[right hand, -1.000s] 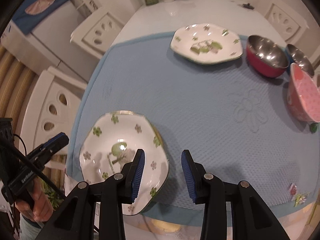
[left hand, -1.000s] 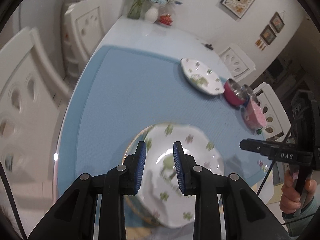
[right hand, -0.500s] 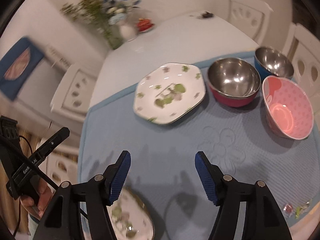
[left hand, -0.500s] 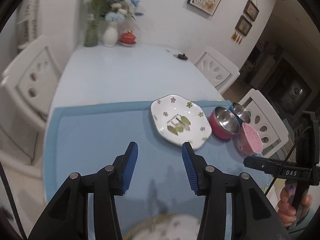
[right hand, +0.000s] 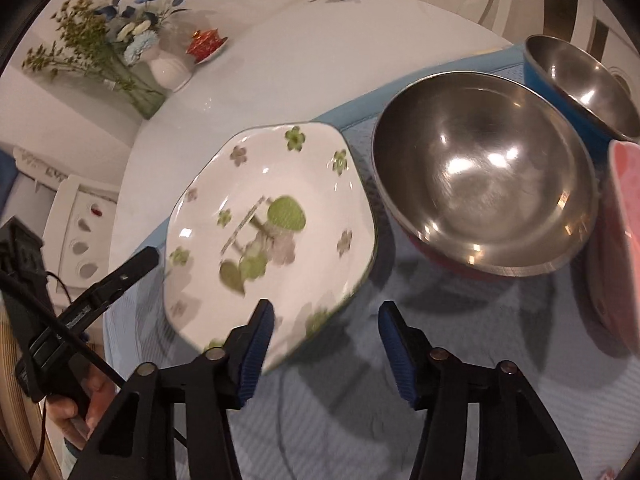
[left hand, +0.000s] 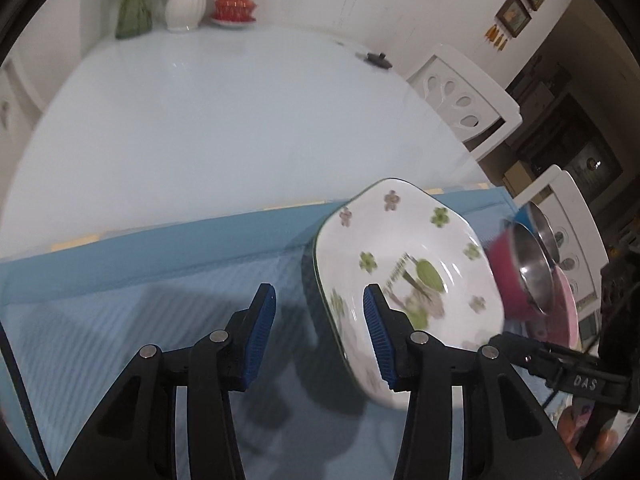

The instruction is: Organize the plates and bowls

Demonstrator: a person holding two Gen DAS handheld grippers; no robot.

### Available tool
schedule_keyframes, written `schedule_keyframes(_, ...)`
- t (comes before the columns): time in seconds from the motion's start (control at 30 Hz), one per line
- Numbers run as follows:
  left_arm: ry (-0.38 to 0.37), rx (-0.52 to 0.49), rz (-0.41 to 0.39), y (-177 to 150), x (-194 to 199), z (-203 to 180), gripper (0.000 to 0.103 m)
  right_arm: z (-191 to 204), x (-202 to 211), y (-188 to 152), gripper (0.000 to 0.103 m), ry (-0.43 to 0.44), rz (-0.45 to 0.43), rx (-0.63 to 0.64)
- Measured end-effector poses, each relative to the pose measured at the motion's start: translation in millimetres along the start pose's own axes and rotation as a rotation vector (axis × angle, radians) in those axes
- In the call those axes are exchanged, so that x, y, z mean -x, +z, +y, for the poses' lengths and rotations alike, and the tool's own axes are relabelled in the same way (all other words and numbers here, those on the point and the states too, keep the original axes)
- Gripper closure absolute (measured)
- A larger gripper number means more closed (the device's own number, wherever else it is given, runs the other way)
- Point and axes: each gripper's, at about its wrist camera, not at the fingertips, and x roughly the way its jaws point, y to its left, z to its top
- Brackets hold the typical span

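Glazed white ceramic with green clover prints, the plate [right hand: 272,236] is set near the far edge of the blue mat [left hand: 120,320] on the worktop [left hand: 200,120], just beside the red steel bowl [right hand: 484,188]. Both the left claw [left hand: 318,332] and right claw [right hand: 326,348] are released and empty, the right having just narrowed. The plate is judged stiff, slippery and breakable; its raised rim should be pinched.

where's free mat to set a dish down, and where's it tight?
Free: the blue mat left of the flowered plate, up to its far edge, and the bare white table beyond, as far as the vases. Some mat is bare just ahead of the right gripper. Tight: the right side, where plate, red bowl, blue bowl and pink bowl crowd together.
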Motion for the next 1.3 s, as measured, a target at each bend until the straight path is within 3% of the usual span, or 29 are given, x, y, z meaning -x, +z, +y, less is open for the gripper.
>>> schedule_keyframes(0.17,-0.033,-0.008,0.028,13,-33,0,0.062,0,-17,11,0.054,-0.015,-0.014,0.013)
schedule_keyframes(0.3,-0.063,-0.046,0.002,23,-42,-5,0.062,0,-30,14,0.057,-0.011,-0.004,0.024)
schedule_keyframes(0.33,-0.070,-0.052,-0.002,25,-43,-5,0.068,1,-33,14,0.057,-0.016,-0.009,0.032)
schedule_keyframes(0.4,-0.099,-0.065,0.005,28,-47,-6,0.075,7,-34,14,0.058,-0.037,-0.028,0.071)
schedule_keyframes(0.63,-0.086,-0.087,-0.012,14,-31,-4,0.075,29,-40,10,0.058,-0.113,-0.024,0.265)
schedule_keyframes(0.9,-0.027,0.027,-0.001,-32,10,35,0.076,75,-45,-21,0.060,-0.015,0.038,0.476)
schedule_keyframes(1.0,-0.031,0.062,-0.009,-36,17,44,0.076,79,-48,-24,0.060,0.017,0.044,0.485)
schedule_keyframes(1.1,0.015,0.059,-0.022,-35,19,45,0.076,85,-50,-25,0.060,0.036,0.056,0.489)
schedule_keyframes(1.2,-0.008,0.089,-0.026,-35,19,52,0.076,89,-52,-22,0.060,0.057,0.066,0.490)
schedule_keyframes(1.3,-0.004,0.072,-0.028,-33,19,50,0.076,59,-39,-27,0.060,0.079,0.089,0.428)
